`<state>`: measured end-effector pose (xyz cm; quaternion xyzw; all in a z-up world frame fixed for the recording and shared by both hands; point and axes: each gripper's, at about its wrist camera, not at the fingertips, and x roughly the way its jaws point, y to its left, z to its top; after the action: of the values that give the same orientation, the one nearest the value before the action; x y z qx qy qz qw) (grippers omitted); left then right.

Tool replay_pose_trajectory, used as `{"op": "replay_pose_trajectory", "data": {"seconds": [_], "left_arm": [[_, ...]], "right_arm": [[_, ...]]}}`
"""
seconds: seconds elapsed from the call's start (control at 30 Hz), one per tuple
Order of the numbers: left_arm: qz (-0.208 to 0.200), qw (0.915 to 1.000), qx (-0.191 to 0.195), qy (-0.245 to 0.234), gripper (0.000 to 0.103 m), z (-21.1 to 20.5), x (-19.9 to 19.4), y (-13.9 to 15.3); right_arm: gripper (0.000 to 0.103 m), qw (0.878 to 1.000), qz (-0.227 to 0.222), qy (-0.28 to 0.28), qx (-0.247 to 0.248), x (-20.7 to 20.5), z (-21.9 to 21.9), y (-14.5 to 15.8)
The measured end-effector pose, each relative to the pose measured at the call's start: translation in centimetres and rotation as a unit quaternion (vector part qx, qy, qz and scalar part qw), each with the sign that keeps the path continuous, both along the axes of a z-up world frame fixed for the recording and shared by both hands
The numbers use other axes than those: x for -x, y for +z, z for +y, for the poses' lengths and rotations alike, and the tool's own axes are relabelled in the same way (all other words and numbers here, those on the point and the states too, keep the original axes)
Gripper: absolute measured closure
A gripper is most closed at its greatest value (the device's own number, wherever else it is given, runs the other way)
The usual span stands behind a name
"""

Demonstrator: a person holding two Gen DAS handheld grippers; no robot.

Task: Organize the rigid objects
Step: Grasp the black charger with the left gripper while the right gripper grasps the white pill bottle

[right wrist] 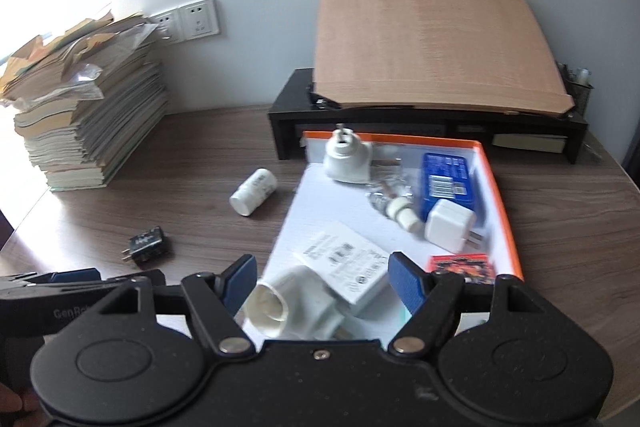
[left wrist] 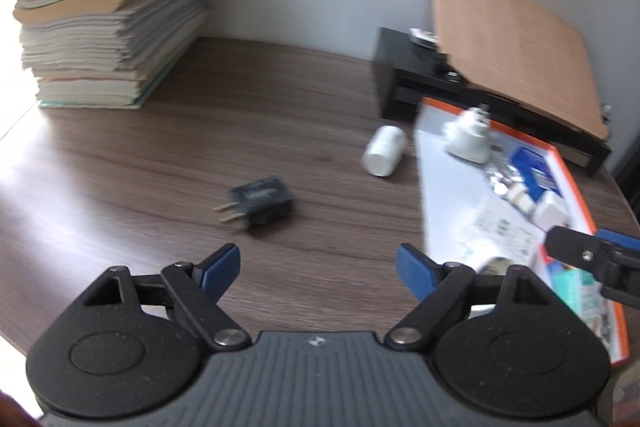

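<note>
Your left hand-held gripper [left wrist: 318, 265]: released, empty, above black plug [left wrist: 262, 205] on worktop [left wrist: 160, 155] | your right hand-held gripper [right wrist: 322, 281]: released over orange box [right wrist: 502, 203].

Wood-grain matt desk [right wrist: 208, 163], glossy white plastic bottle [right wrist: 253, 191].

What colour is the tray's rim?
Orange; the tray rim shows best in the right wrist view.
</note>
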<state>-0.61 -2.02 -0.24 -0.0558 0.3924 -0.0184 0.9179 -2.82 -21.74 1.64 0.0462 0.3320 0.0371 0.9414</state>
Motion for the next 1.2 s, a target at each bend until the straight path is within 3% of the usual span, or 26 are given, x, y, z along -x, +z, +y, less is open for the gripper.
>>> {"op": "replay_pose_trajectory", "data": {"seconds": [0.2,0.4,0.47,0.57,0.63,0.73,0.77,0.8,0.83,0.87,1.03,1.2], "left_arm": [[0.000,0.9992,-0.038,-0.008,0.014,3.3,-2.1,-0.8],[-0.015,0.9906,-0.088,-0.103,0.015,4.3,-5.4,-2.1],[-0.014,0.9872,-0.086,-0.133,0.015,4.5,-6.6,-2.6],[-0.005,0.9809,-0.084,-0.175,0.021,4.6,-7.9,-3.6],[0.003,0.9755,-0.086,-0.202,0.031,4.6,-8.7,-4.3],[0.006,0.9718,-0.073,-0.224,0.035,4.8,-9.4,-5.0],[-0.001,0.9709,-0.072,-0.228,0.037,4.8,-9.4,-5.1],[-0.007,0.9699,-0.073,-0.232,0.047,4.8,-9.4,-5.2],[-0.012,0.9690,-0.071,-0.237,0.064,4.8,-9.4,-5.1],[-0.014,0.9689,-0.068,-0.237,0.067,4.8,-9.5,-5.1],[-0.010,0.9747,-0.056,-0.216,0.067,5.5,-9.7,-5.1],[0.018,0.9859,-0.041,-0.161,0.067,6.7,-10.8,-4.2]], "right_arm": [[0.017,1.000,0.006,0.017,0.002,-1.2,2.6,-0.1],[0.017,1.000,0.015,0.007,0.007,-2.1,4.1,-0.5],[0.017,1.000,0.020,-0.001,0.011,-2.5,4.4,-0.7],[0.017,0.999,0.027,-0.014,0.017,-3.0,4.8,-1.0],[0.017,0.999,0.032,-0.023,0.018,-3.5,5.0,-1.2],[0.017,0.998,0.040,-0.034,0.018,-4.3,5.6,-1.6],[0.017,0.998,0.042,-0.037,0.019,-4.6,5.8,-1.7],[0.017,0.998,0.044,-0.041,0.020,-4.9,6.1,-1.9],[0.017,0.998,0.045,-0.043,0.020,-5.3,6.4,-2.1],[0.017,0.998,0.047,-0.043,0.021,-5.6,6.7,-2.3],[0.017,0.998,0.055,-0.040,0.016,-8.1,8.2,-3.0],[0.017,0.997,0.066,-0.036,0.003,-11.8,9.5,-3.9]]}}
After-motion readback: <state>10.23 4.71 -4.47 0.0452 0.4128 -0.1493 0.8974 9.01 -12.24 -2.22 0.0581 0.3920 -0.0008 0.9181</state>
